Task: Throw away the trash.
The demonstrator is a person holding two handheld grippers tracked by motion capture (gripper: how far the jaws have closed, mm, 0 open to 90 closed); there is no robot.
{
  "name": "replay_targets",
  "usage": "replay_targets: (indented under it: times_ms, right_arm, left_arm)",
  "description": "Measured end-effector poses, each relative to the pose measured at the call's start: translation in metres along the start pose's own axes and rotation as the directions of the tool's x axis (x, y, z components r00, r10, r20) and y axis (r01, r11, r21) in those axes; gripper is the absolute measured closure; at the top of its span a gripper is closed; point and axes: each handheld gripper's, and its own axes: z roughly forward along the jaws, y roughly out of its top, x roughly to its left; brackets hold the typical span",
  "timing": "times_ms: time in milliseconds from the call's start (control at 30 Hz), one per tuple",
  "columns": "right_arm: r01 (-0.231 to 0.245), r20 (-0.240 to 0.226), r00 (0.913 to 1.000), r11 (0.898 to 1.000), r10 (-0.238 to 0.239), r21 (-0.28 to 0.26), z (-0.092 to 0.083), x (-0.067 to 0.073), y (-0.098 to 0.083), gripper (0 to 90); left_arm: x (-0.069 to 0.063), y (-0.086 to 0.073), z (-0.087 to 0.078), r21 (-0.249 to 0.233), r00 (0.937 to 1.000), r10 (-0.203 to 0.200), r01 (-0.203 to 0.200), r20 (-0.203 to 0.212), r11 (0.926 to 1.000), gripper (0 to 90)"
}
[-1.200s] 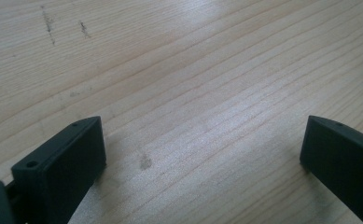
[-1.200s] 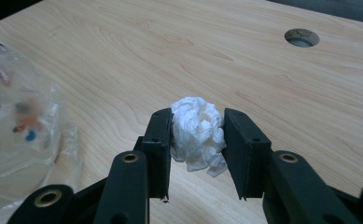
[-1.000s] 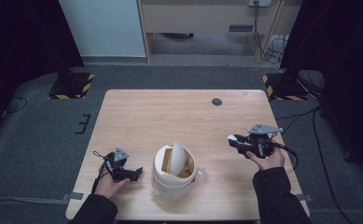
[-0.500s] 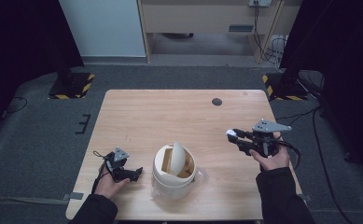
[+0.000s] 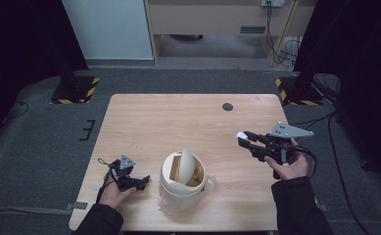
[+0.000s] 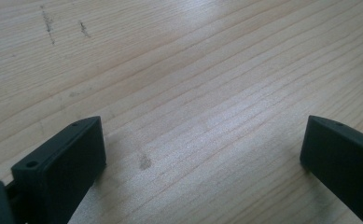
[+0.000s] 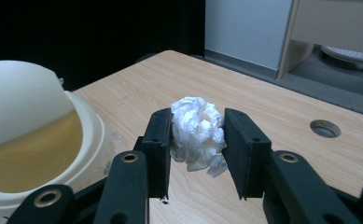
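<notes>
Between the right gripper's (image 7: 197,133) jaws sits a crumpled white tissue (image 7: 198,130), pinched firm, at three o'clock of the swing-lid bin (image 5: 182,178). Best carry it level over the tilted flap before letting go. Left gripper (image 5: 129,178) rests wide open on the pale wooden table (image 5: 178,122); dark carpet surrounds

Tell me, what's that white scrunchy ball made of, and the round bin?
The white ball looks like thin tissue or paper, maybe thin plastic: matte, full of crinkles, squashed between the right gripper pads. The bin seems to be cream plastic: smooth, slightly shiny, with a swinging lid.
</notes>
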Motion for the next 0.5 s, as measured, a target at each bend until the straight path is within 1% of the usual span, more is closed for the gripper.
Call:
replay_targets:
  times_ms: [100, 200, 267, 433, 500]
  right_arm:
    - [-0.004, -0.033, 0.9995, 1.0, 0.003, -0.017, 0.0, 0.004, 0.003, 63.0]
    - [0.021, -0.057, 0.9981, 1.0, -0.022, -0.019, 0.002, 0.008, 0.005, 62.7]
    - [0.026, -0.074, 0.9969, 0.999, -0.027, -0.021, 0.003, 0.011, 0.006, 62.7]
    - [0.061, -0.125, 0.9902, 0.998, -0.063, -0.021, 0.006, 0.021, 0.008, 63.1]
    - [0.065, -0.148, 0.9866, 0.998, -0.068, -0.025, 0.007, 0.025, 0.009, 63.2]
  left_arm:
    - [0.0, 0.0, 0.0, 0.0, 1.0, 0.0, 0.0, 0.001, 1.0, 0.0]
    - [0.0, 0.0, 0.0, -0.001, 1.0, -0.002, 0.002, 0.0, 1.0, 0.0]
    - [0.0, 0.0, 0.0, -0.001, 1.0, -0.002, 0.002, 0.0, 1.0, 0.0]
    - [0.0, 0.0, 0.0, -0.001, 1.0, -0.002, 0.002, 0.0, 1.0, 0.0]
    - [0.0, 0.0, 0.0, 0.0, 1.0, 0.0, 0.0, 0.0, 1.0, 0.0]
